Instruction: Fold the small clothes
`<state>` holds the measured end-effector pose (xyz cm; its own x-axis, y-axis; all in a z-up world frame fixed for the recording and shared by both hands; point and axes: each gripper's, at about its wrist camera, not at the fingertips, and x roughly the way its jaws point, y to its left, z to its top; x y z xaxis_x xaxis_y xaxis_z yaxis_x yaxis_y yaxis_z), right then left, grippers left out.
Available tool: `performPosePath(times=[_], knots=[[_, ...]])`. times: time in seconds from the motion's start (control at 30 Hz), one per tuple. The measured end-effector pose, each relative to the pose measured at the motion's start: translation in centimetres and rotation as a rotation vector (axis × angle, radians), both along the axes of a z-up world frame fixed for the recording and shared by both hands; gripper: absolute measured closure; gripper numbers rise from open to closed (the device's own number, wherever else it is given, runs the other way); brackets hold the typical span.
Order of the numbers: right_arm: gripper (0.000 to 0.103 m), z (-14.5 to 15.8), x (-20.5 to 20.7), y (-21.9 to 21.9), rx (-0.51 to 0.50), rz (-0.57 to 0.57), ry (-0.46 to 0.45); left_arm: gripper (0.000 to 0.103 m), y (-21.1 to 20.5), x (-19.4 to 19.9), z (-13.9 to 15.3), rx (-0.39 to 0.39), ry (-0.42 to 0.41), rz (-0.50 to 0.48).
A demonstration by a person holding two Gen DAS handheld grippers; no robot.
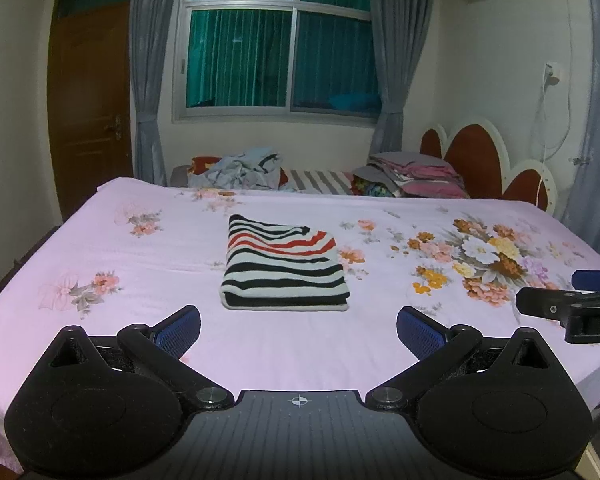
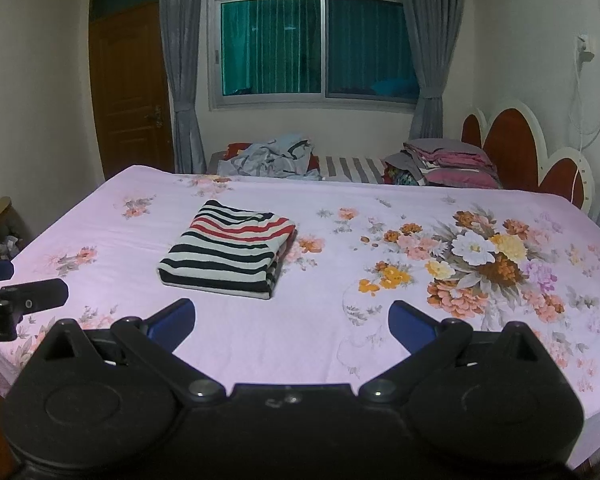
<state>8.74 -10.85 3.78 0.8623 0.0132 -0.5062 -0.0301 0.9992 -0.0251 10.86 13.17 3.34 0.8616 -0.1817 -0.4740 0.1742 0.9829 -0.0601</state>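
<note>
Both grippers, left [image 1: 298, 330] and right [image 2: 291, 322], hover with fingers wide, empty; shirt [image 1: 284, 266] ahead looks folded, so leave it undisturbed.

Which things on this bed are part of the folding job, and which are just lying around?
Job: striped garment, folded on the bedsheet; open left gripper; open right gripper.
Lying about: crumpled clothes, stacked bedding, both at the far edge.
</note>
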Motion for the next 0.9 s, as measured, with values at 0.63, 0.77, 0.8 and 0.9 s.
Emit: performPosePath(times=[0.63,0.77,0.8,0.9], knots=[[0.0,0.4,0.26,-0.15,0.004,0.008,-0.007,0.0,-0.38,0.31,0.44,0.015,-0.016,0.008],[0.0,0.34,0.23,-0.3,0.003,0.009,-0.007,0.0,-0.64,0.14,0.44,0.015,-0.019,0.008],[0.0,0.34,0.22,-0.31,0.002,0.009,-0.008,0.0,-0.67,0.16,0.45,0.016,-0.021,0.008],[0.0,0.34,0.22,-0.28,0.004,0.009,-0.007,0.0,-0.84,0.14,0.48,0.019,-0.023,0.004]])
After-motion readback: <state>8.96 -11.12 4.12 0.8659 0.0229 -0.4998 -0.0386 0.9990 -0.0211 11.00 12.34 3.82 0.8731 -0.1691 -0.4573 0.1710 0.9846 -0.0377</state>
